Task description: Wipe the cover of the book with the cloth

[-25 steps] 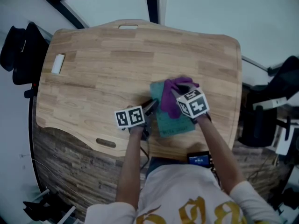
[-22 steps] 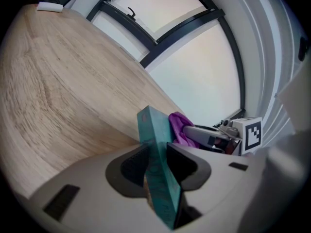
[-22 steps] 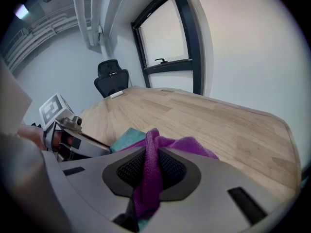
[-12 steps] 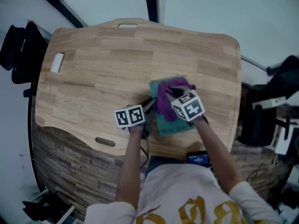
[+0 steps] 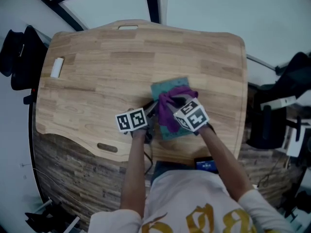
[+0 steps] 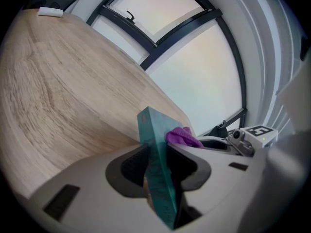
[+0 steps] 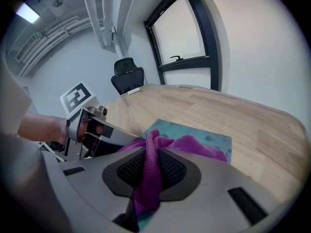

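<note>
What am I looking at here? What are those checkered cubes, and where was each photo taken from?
No robot: a person holds a tool with a two-jaw claw in each hand; the marker cubes are part of the tools. One picture comes from a camera on the person's head, the others from cameras on each tool. On the wooden table lie a teal book and, far off, a small white object. The left claw clamps the book's edge; the right claw grips a purple cloth lying on the cover.
</note>
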Available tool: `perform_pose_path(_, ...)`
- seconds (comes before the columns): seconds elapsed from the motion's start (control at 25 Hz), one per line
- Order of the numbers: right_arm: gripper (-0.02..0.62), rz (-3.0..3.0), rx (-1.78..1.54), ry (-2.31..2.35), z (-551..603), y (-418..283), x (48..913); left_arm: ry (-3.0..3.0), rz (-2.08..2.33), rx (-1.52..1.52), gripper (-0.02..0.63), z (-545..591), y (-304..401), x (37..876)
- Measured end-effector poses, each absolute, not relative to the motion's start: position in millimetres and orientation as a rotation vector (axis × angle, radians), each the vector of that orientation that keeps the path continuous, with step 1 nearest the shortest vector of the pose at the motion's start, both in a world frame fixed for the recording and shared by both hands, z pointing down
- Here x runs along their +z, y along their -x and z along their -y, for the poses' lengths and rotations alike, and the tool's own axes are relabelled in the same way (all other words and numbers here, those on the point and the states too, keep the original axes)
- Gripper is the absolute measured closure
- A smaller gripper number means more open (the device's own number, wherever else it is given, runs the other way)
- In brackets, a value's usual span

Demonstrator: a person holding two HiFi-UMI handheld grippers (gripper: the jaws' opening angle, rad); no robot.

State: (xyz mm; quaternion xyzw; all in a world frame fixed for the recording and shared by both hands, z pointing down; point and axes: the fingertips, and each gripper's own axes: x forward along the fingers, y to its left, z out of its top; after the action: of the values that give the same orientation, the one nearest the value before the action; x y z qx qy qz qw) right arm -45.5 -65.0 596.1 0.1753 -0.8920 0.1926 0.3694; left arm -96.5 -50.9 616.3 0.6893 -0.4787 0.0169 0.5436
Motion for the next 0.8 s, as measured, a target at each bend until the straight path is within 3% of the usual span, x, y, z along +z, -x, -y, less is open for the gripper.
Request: perform_pose_path(0.8,0.532,2.286,0.533,-0.399,18,30,596,-1.641,1.168,0.046,0.486,51,98,616)
